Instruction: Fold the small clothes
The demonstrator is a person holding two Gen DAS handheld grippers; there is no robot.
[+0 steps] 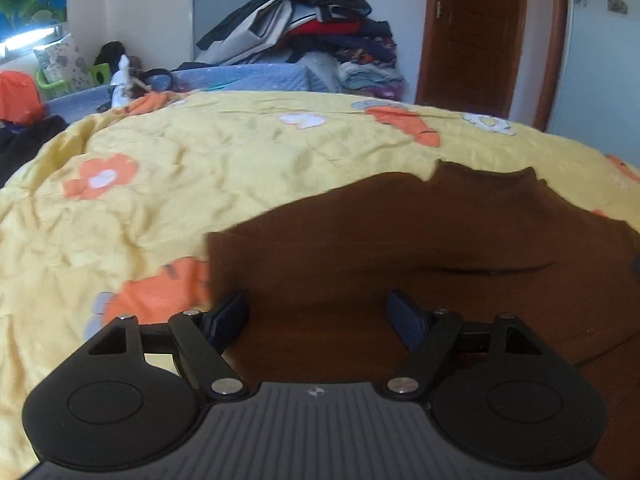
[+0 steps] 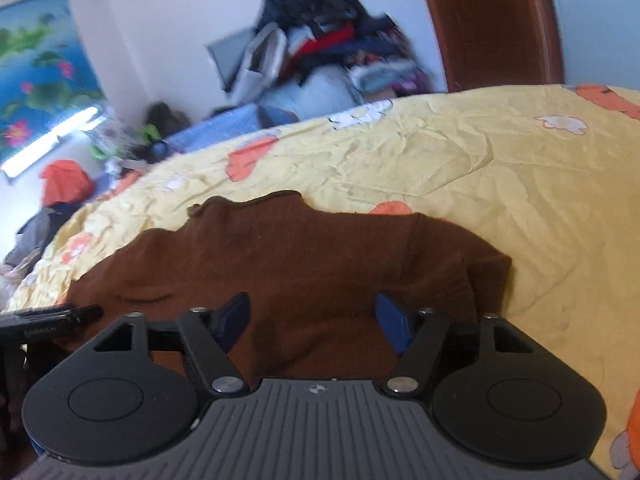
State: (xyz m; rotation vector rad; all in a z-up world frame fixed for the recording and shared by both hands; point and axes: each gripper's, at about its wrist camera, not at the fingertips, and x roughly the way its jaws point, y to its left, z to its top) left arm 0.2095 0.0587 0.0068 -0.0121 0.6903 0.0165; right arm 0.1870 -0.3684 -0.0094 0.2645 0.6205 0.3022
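A small brown knit sweater (image 1: 400, 240) lies flat on a yellow flowered bedspread (image 1: 180, 168), collar toward the far side. My left gripper (image 1: 316, 316) is open, its jaws wide apart just above the sweater's near left part. The sweater also shows in the right wrist view (image 2: 300, 256), with a sleeve folded in at its right edge. My right gripper (image 2: 312, 320) is open over the sweater's near right part, holding nothing. The other gripper's black body (image 2: 44, 320) shows at the left edge of the right wrist view.
The bedspread (image 2: 500, 184) covers the whole bed. A tall pile of clothes (image 1: 312, 28) stands beyond the bed against the wall. A brown door (image 1: 480, 32) is at the back right. An orange bag (image 1: 18, 94) and clutter sit at the far left.
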